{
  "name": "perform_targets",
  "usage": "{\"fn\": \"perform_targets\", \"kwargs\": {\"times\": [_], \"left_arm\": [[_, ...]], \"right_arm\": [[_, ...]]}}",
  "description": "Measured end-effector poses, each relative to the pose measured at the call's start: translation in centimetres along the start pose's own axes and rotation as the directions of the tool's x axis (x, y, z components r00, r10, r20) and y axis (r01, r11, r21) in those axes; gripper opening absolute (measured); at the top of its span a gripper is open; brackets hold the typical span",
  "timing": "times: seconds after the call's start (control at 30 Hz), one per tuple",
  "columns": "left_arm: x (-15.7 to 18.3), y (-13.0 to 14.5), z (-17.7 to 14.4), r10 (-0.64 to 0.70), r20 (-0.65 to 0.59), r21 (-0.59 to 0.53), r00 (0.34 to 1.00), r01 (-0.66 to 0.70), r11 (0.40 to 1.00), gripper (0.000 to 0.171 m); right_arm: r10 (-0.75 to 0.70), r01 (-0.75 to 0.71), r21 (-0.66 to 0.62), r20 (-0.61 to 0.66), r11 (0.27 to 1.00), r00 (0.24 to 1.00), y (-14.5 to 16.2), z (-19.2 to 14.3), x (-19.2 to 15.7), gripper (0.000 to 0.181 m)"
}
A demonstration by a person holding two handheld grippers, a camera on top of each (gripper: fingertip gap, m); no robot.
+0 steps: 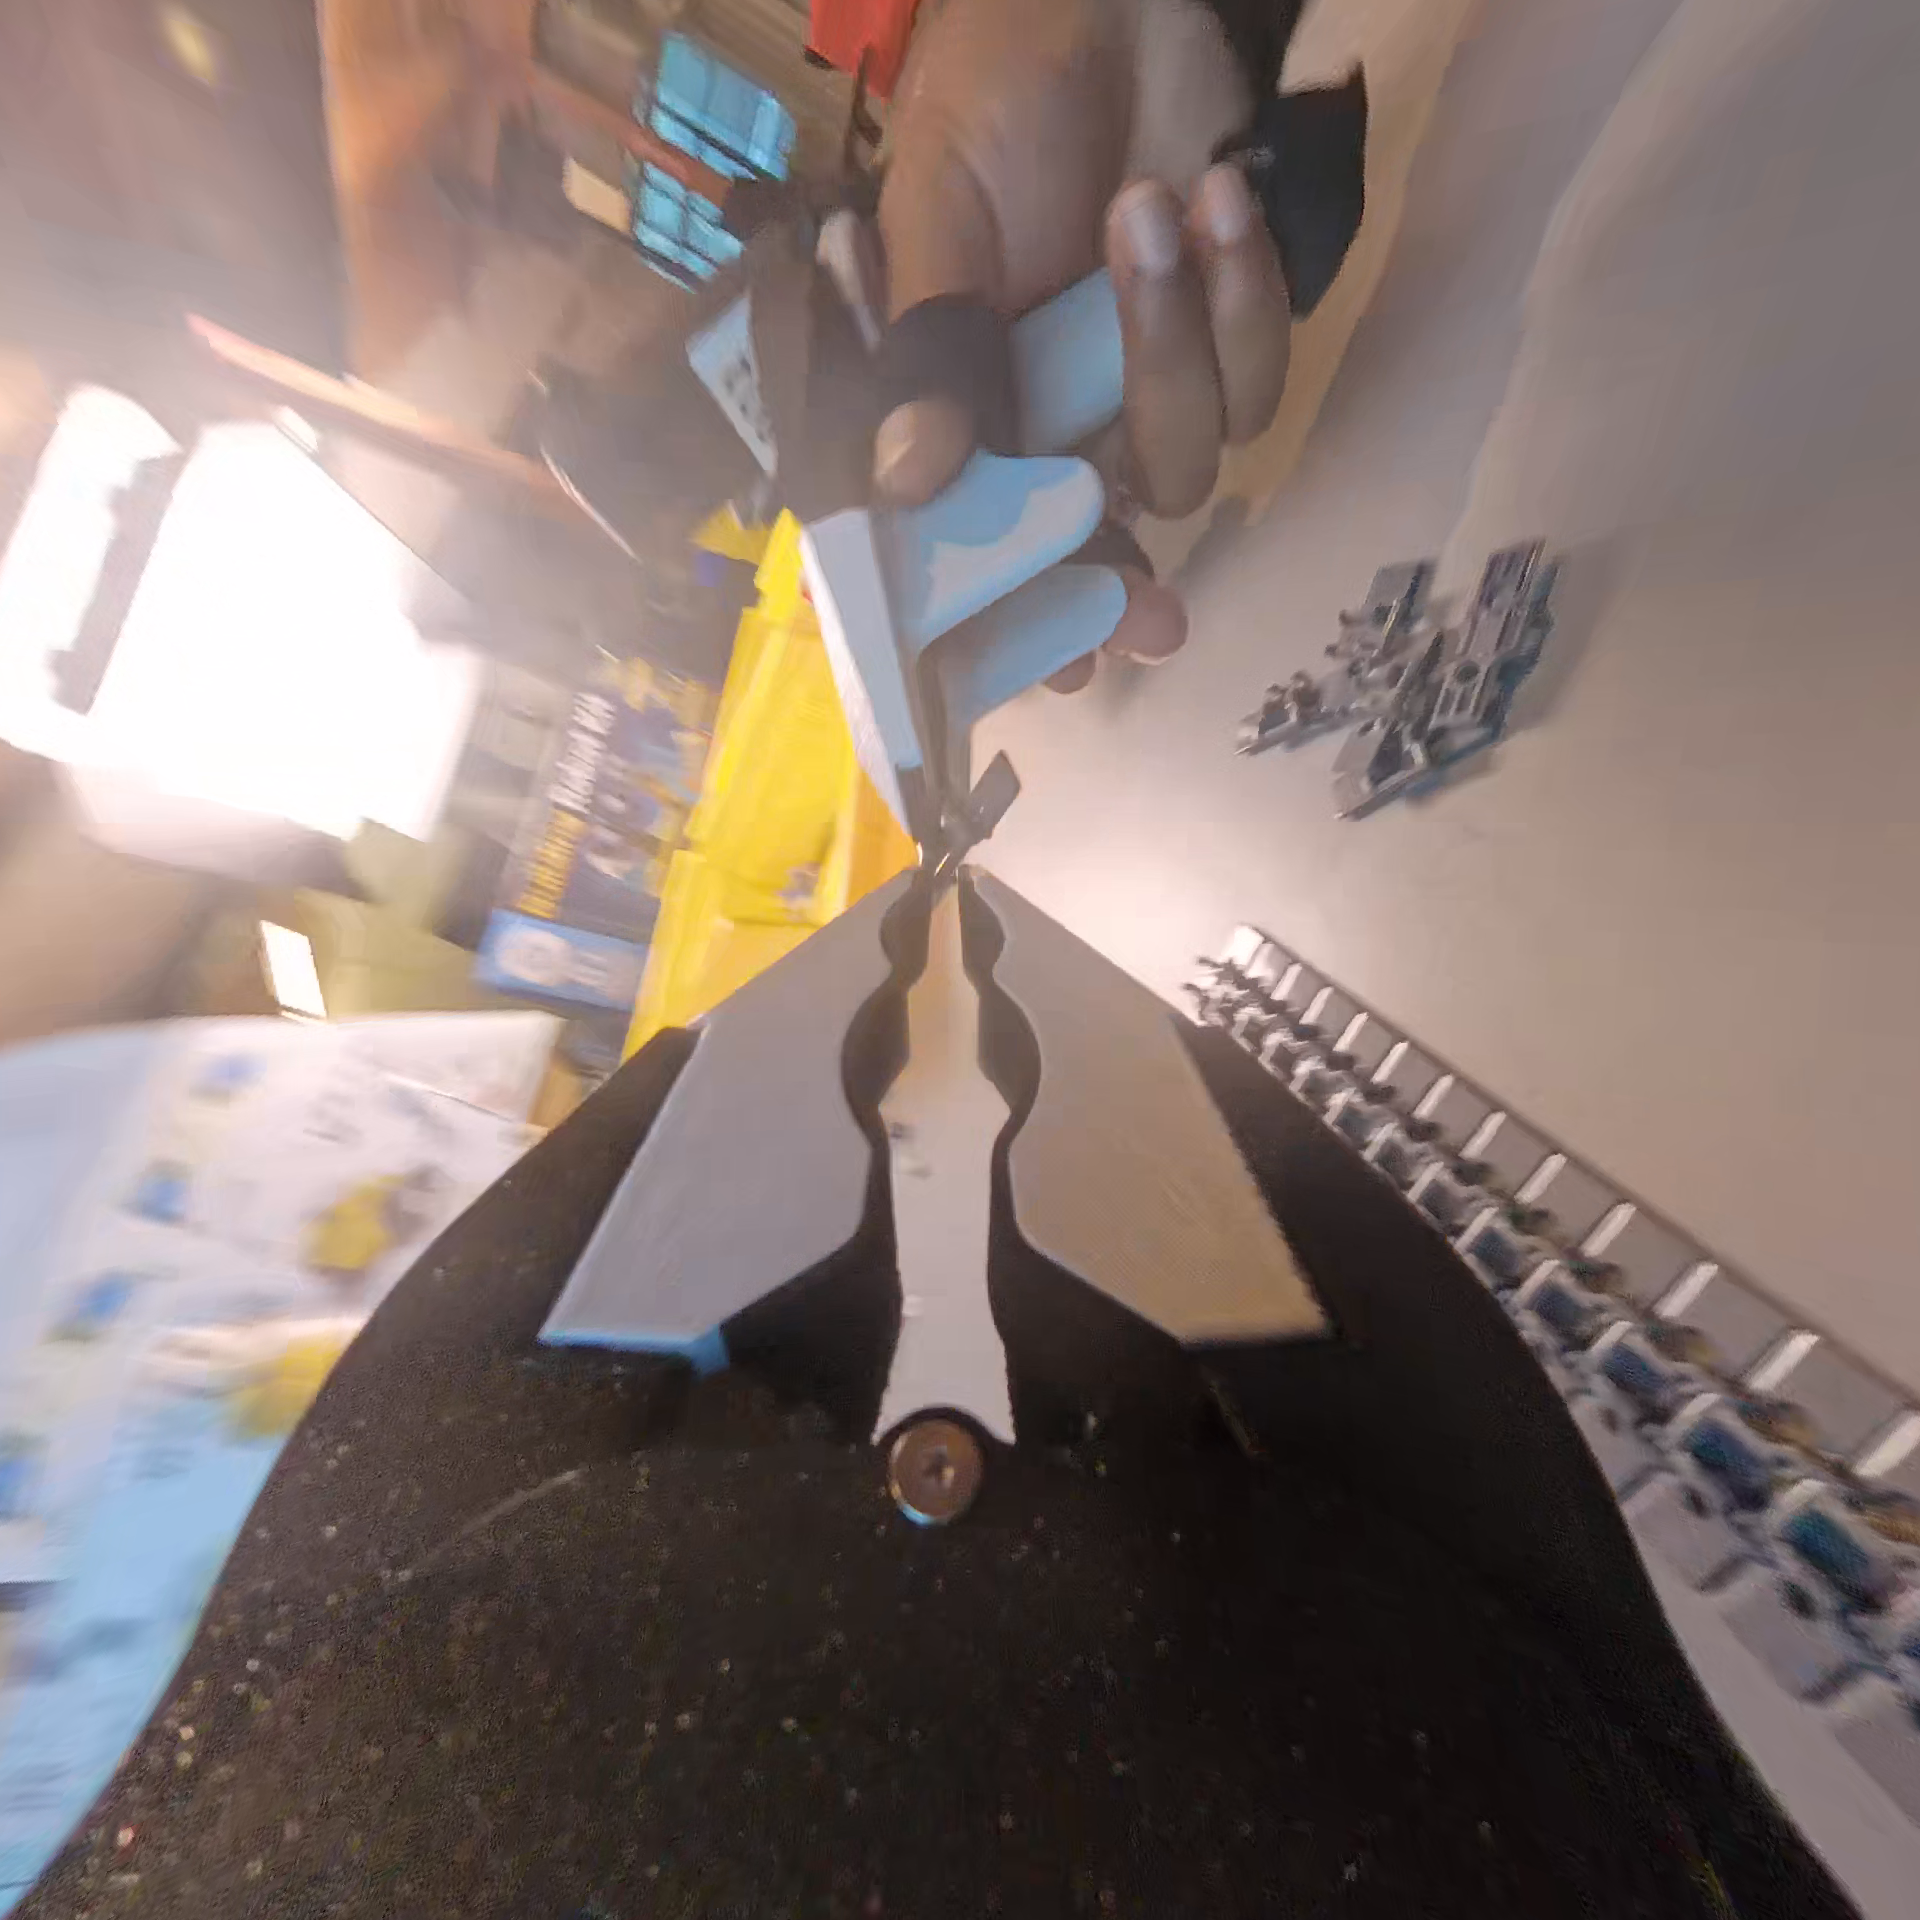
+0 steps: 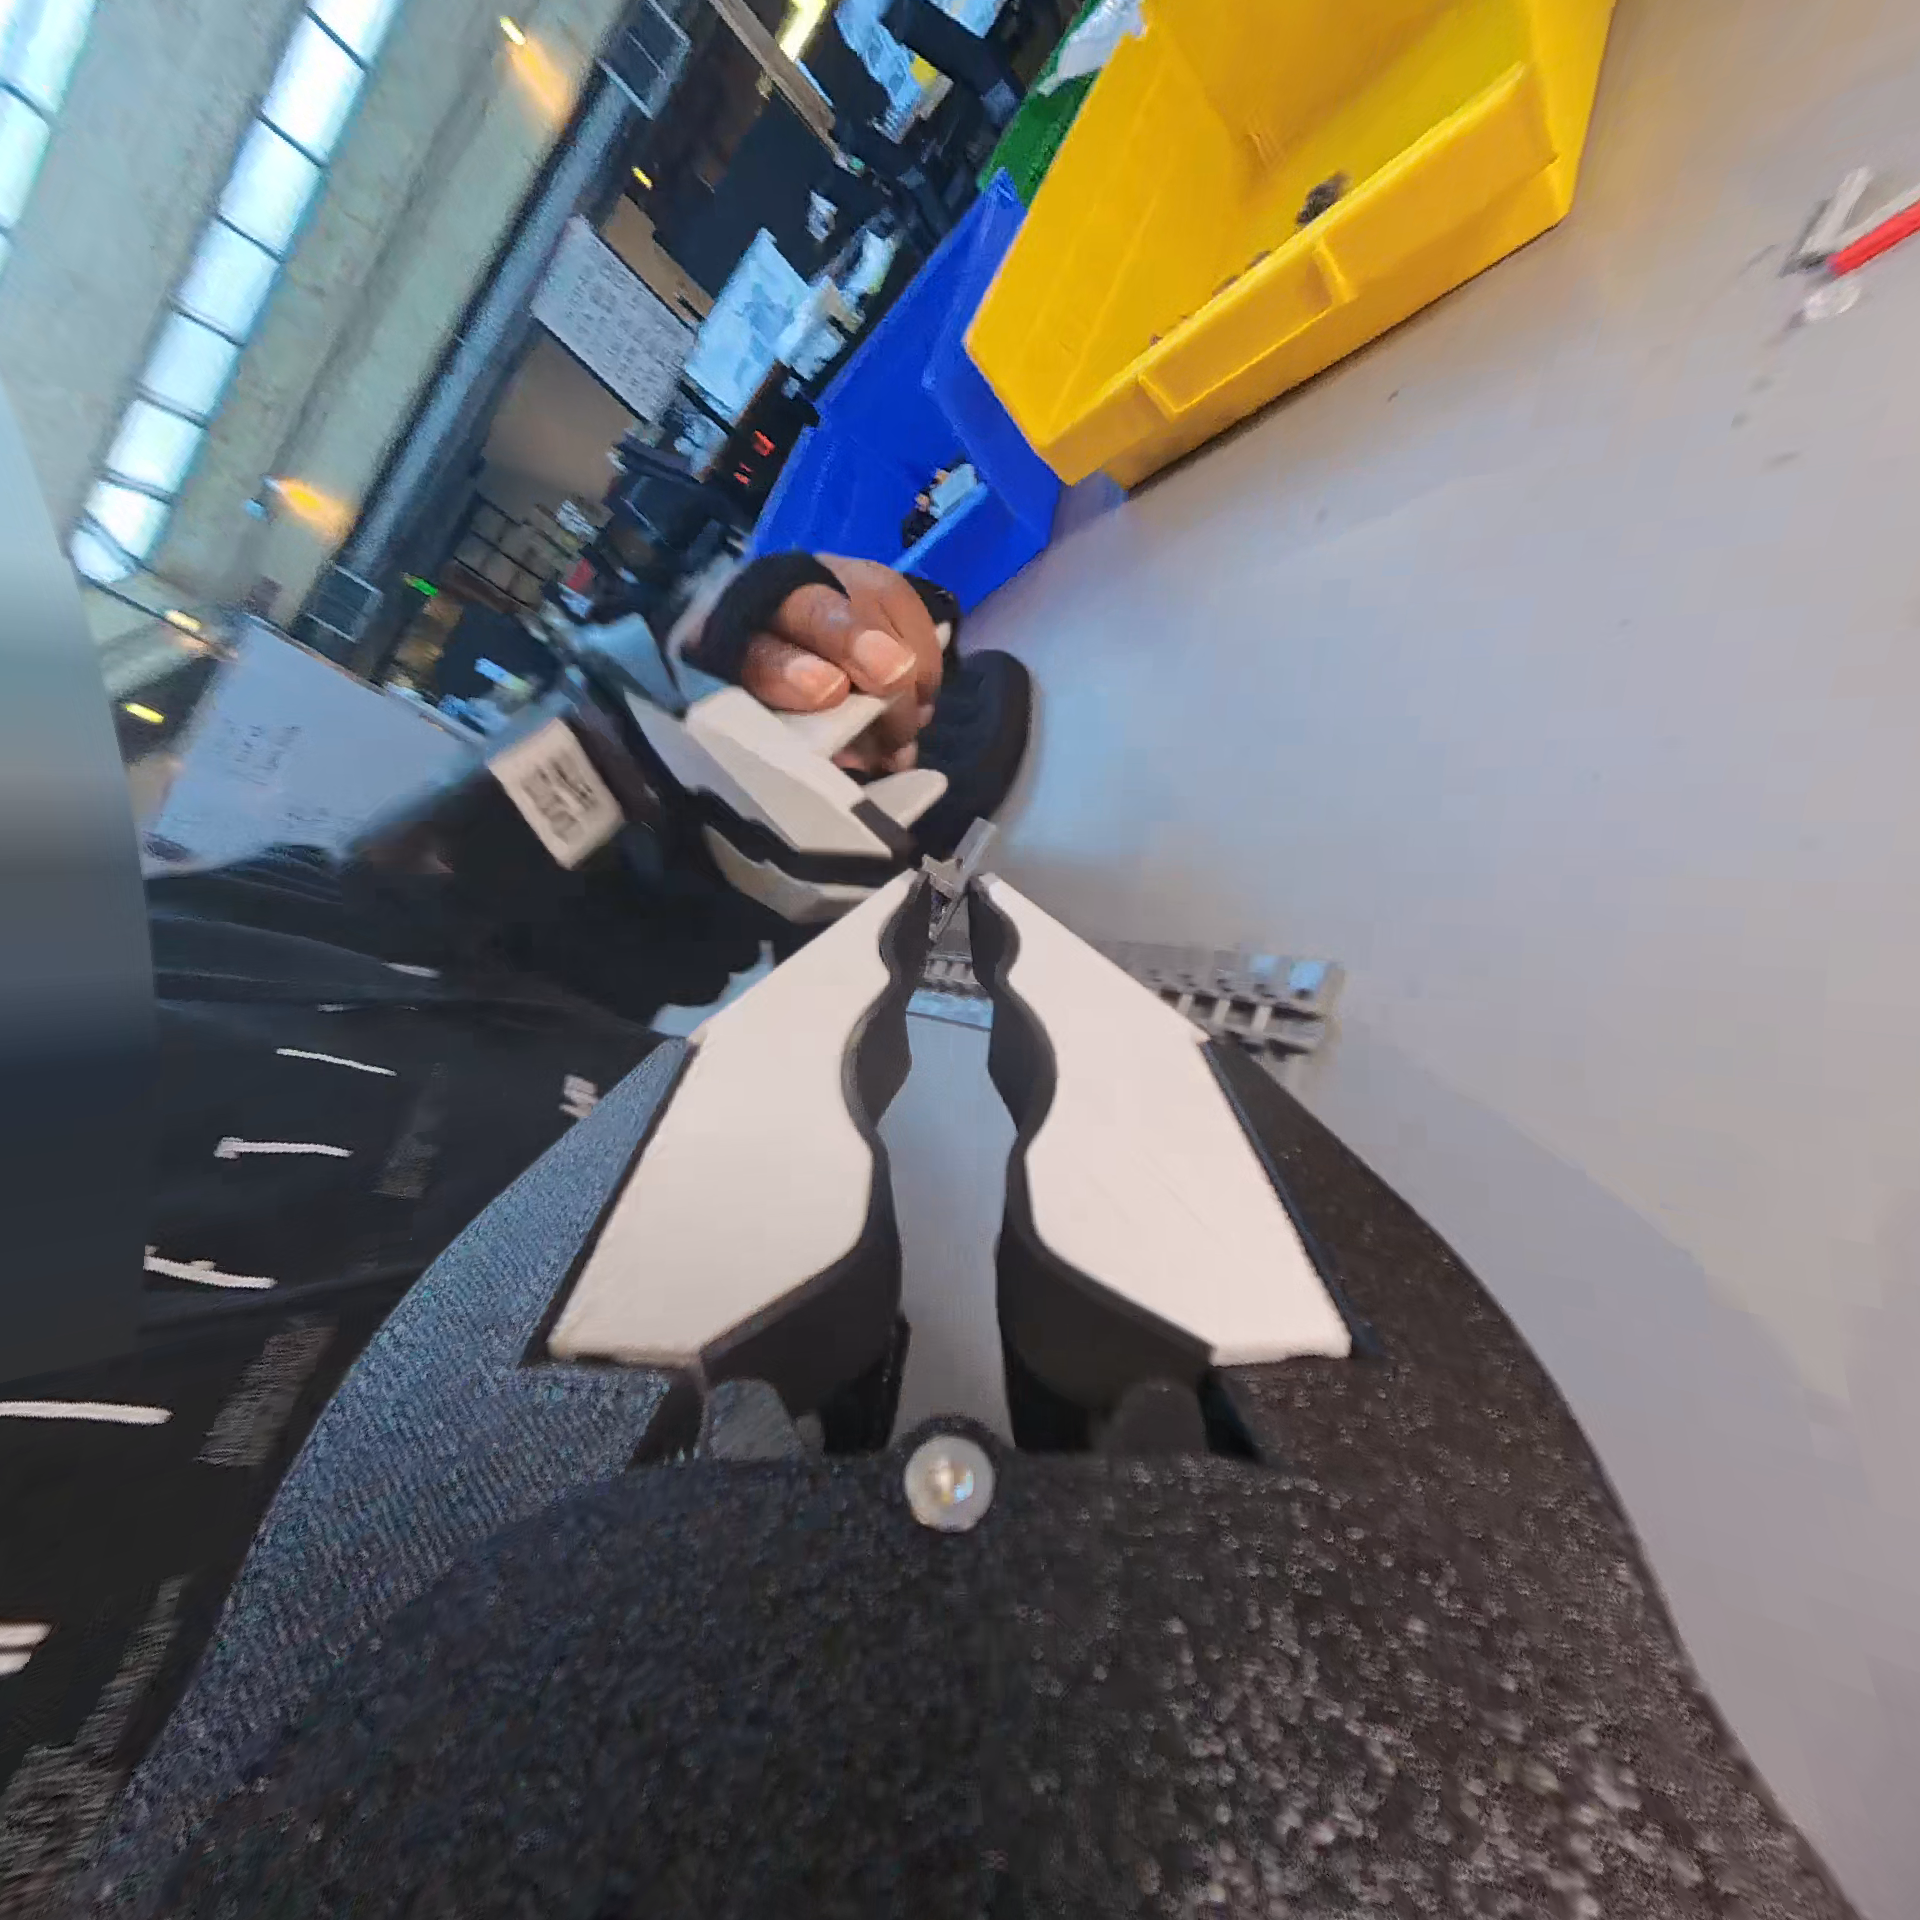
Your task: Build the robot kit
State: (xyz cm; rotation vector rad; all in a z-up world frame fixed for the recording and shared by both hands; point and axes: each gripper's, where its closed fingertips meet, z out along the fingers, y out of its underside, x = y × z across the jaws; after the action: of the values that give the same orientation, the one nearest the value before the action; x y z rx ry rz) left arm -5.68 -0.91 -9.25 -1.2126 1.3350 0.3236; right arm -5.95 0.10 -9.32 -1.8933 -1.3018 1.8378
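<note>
Claw, left (image 1: 940,873): tips nearly together at frame centre, pinching the near end of a small dark metal part (image 1: 971,816); black mount fills the bottom of the frame.
Claw, right (image 2: 948,883): tips drawn in close at frame centre, nipping a small grey metal part (image 2: 961,852).
Part: held between the two claws, tip to tip, above the desk; whether it is one piece or two joined cannot be told.
Other claw in the left view (image 1: 883,644): comes down from the upper centre, gripped by a hand (image 1: 1039,239) in a black fingerless glove.
Other claw in the right view (image 2: 790,790): enters from the left of centre, a hand (image 2: 852,655) around its handle.
Desk (image 2: 1507,831): pale grey, filling the right side of both frames.
Strip of parts (image 1: 1558,1268): long row of small blue and metal pieces lying on the desk, lower right in the left view.
Loose cluster (image 1: 1413,686): similar pieces, on the desk at the right, apart from the strip.
Sheet (image 1: 187,1247): printed paper, lower left, blurred.
Yellow bin (image 2: 1278,239): upper right in the right view, on the desk.
Blue bin (image 2: 904,436): just beside the yellow one, farther off.
</note>
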Motion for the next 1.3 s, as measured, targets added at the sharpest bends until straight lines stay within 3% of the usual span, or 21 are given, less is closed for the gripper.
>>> {"fn": "perform_targets", "kwargs": {"times": [0.07, 0.17, 0.27, 0.33, 0.63, 1.03, 1.3], "left_arm": [[0.0, 1.4, 0.2, -0.279, -0.099, -0.031, 0.955, 0.278, 0.96, 0.006], [1.6, 3.5, 0.8, -0.635, -0.26, -0.172, 0.728, 0.612, 0.772, 0.008], [4.2, 4.4, 0.9, -0.806, -0.348, -0.34, 0.479, 0.737, 0.585, 0.018], [5.5, 4.5, 1.0, -0.832, -0.37, -0.405, 0.413, 0.734, 0.545, 0.024], [7.6, 5.2, 1.6, -0.8, -0.348, -0.489, 0.488, 0.634, 0.599, 0.026], [7.7, 5.4, 1.7, -0.775, -0.333, -0.482, 0.537, 0.61, 0.629, 0.022], [7.9, 5.3, 1.6, -0.768, -0.342, -0.477, 0.542, 0.604, 0.639, 0.021]], "right_arm": [[-0.14, 0.127, -0.095, -0.141, 0.987, 0.98, 0.2, -0.3, 2.1, 0.007], [-0.265, 0.192, -0.265, -0.273, 0.945, 0.925, 1.0, -0.3, 4.6, 0.007], [-0.328, 0.186, -0.401, -0.321, 0.897, 0.889, 2.0, 0.3, 6.4, 0.006], [-0.357, 0.179, -0.462, -0.333, 0.869, 0.873, 2.5, 0.6, 7.2, 0.007], [-0.485, 0.2, -0.635, -0.314, 0.747, 0.816, 3.7, 0.9, 8.4, 0.007], [-0.751, 0.325, -0.77, -0.285, 0.549, 0.595, 3.9, 0.9, 8.4, 0.007], [-0.831, 0.372, -0.807, -0.242, 0.459, 0.501, 4.1, 1.1, 8.6, 0.007]]}}
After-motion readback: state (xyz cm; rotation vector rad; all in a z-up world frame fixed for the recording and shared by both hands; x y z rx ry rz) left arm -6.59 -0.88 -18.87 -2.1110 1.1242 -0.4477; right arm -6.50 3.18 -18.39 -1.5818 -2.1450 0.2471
